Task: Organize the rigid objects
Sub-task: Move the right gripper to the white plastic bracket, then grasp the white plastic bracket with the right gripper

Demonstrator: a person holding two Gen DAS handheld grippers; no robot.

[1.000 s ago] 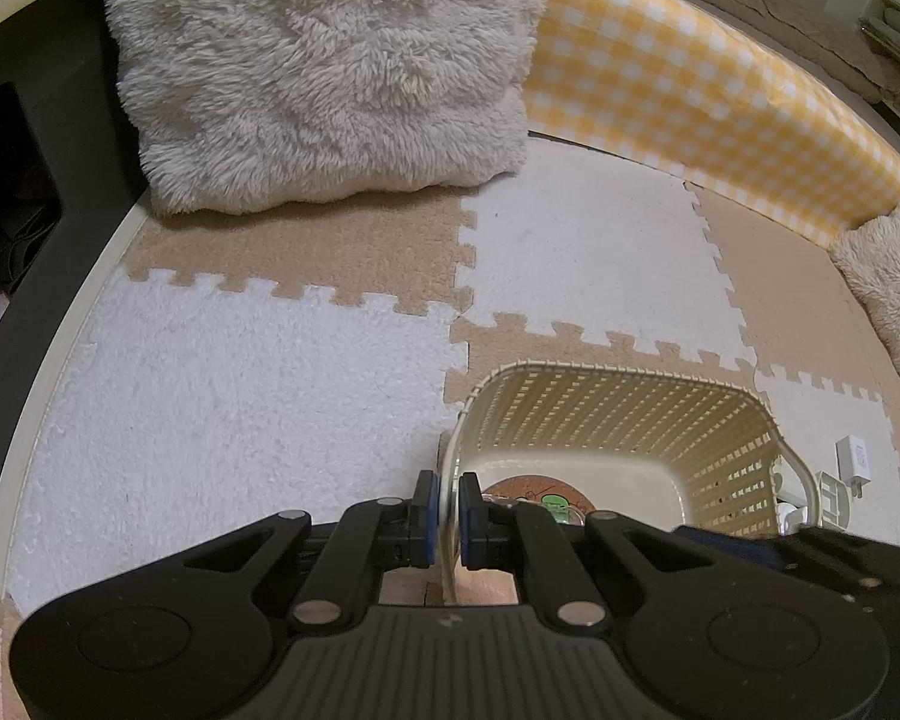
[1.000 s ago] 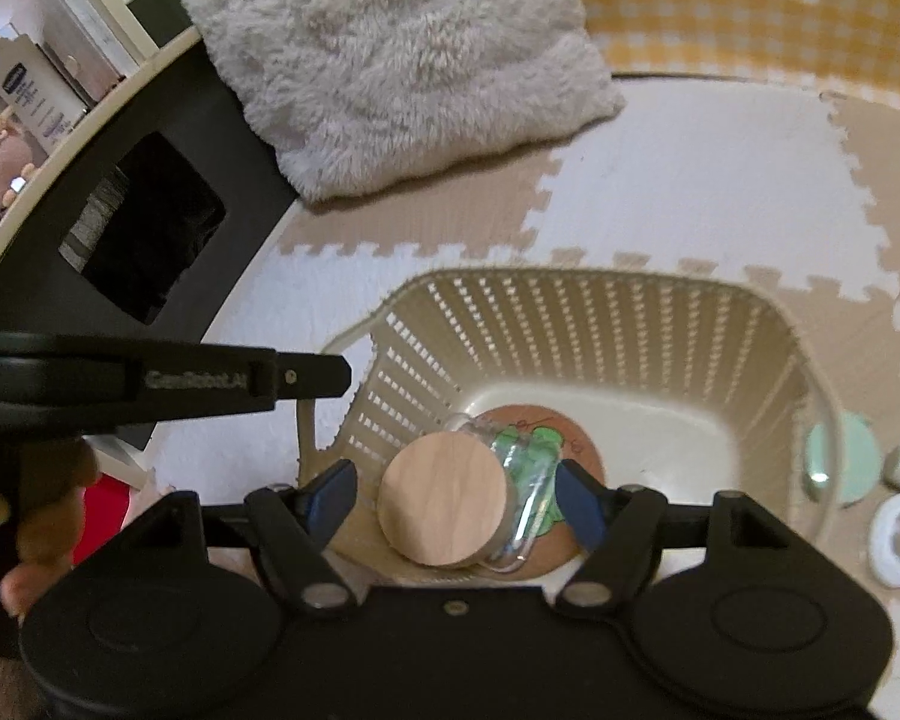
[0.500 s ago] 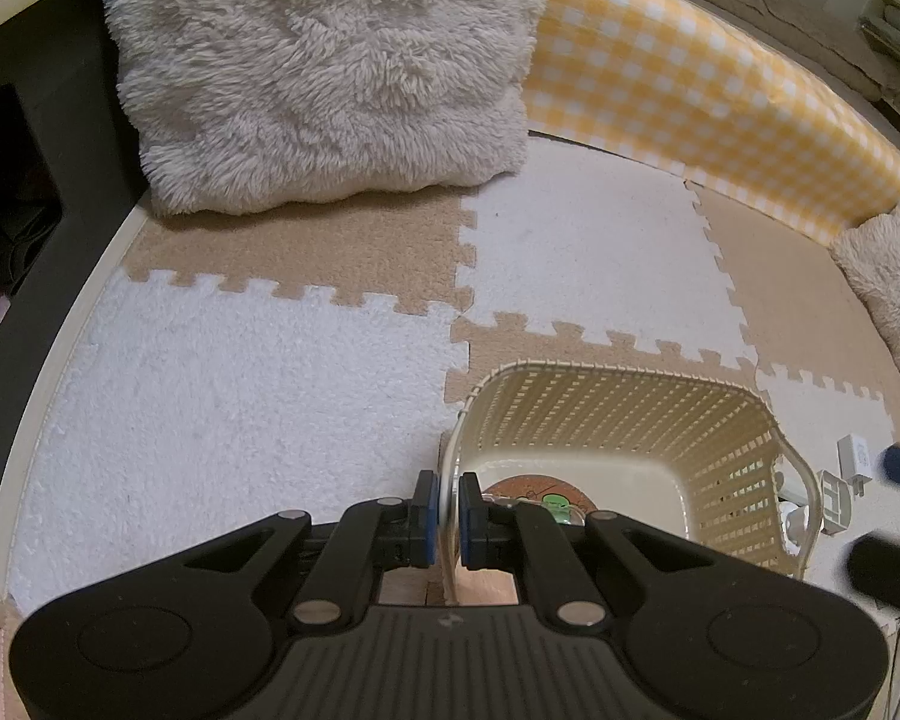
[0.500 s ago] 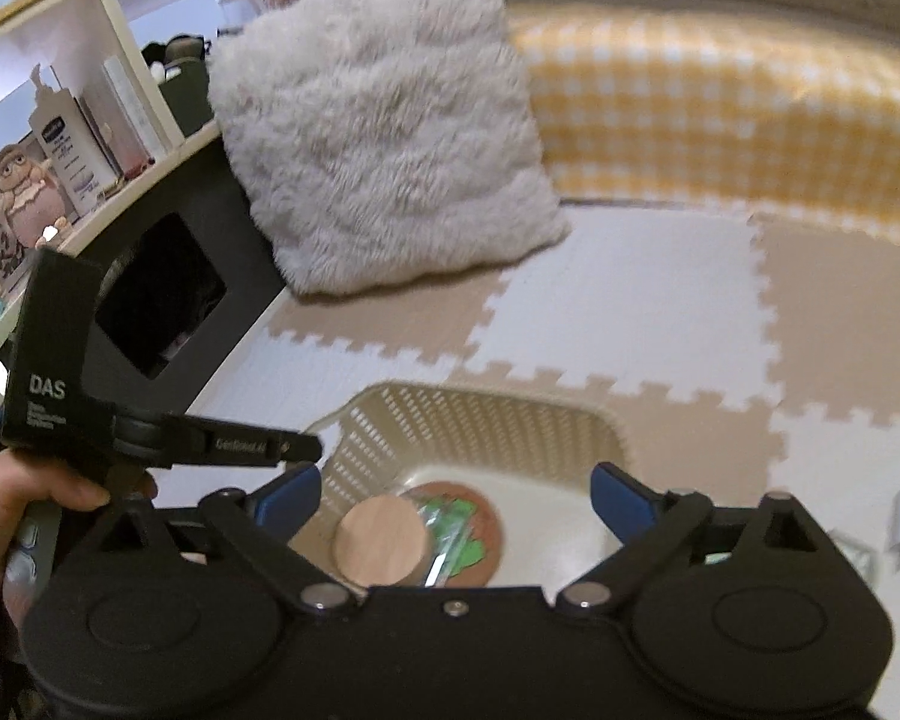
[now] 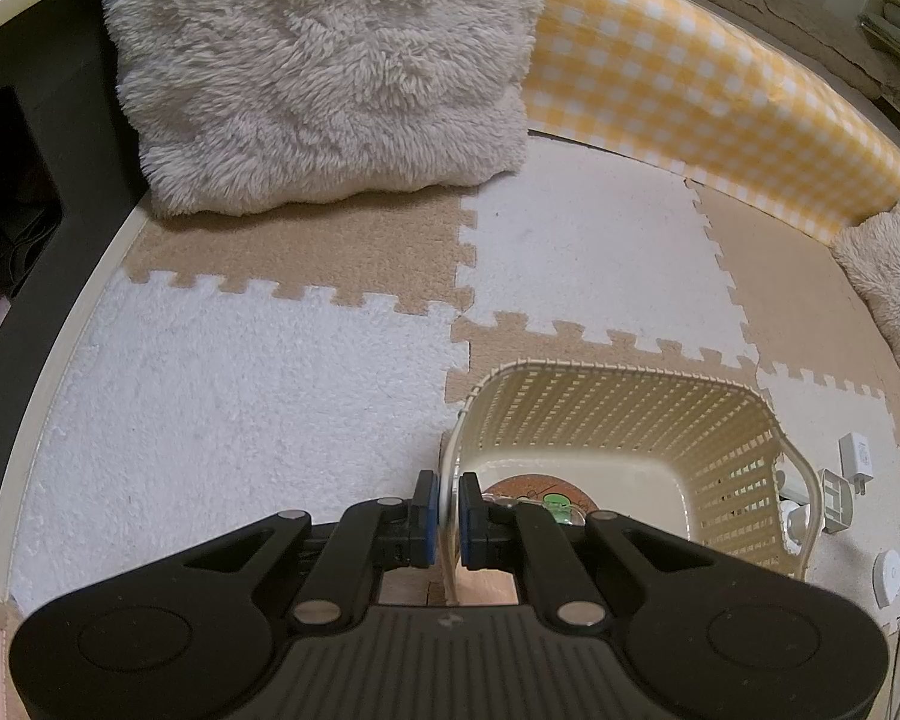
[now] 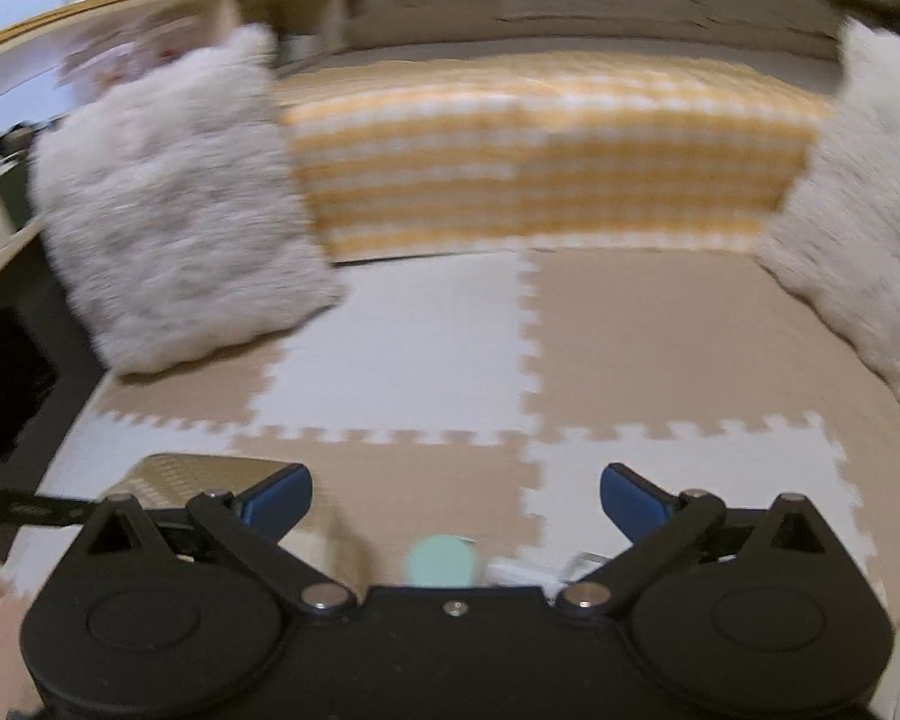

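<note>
We see the floor mat (image 5: 240, 420) first: white and tan plush tiles locked together by toothed edges. Along its far side runs a yellow checked cushion (image 5: 690, 90), and a big shaggy pillow (image 5: 318, 72) leans at the far left, next to a dark shelf unit (image 5: 24, 138). A second shaggy pillow (image 5: 894, 276) sits at the far right edge.

On the mat stands our cream slatted basket (image 5: 618, 414), upright, with a handle loop on its right end. Our left tongs (image 5: 445, 510) are closed narrow on the basket's near left rim, one blue pad outside the wall and one inside. On the basket floor just past the inner pad lies a round brown coaster (image 5: 540, 489) with a green figure on it; the tongs' body hides part of it.

To the right of the basket, on the mat, lie a few small white things: a plug adapter (image 5: 857, 456), a small open tray (image 5: 837, 498) touching the basket's handle side, and a round puck (image 5: 888, 576) nearer to us.

From the right wrist the view is blurred. Our right tongs (image 6: 455, 498) stand wide apart and hold nothing, above the mat to the right of the basket (image 6: 192, 471). A pale green disc (image 6: 441, 561) shows just below the gap between them, with a small white thing beside it that we cannot make out.
</note>
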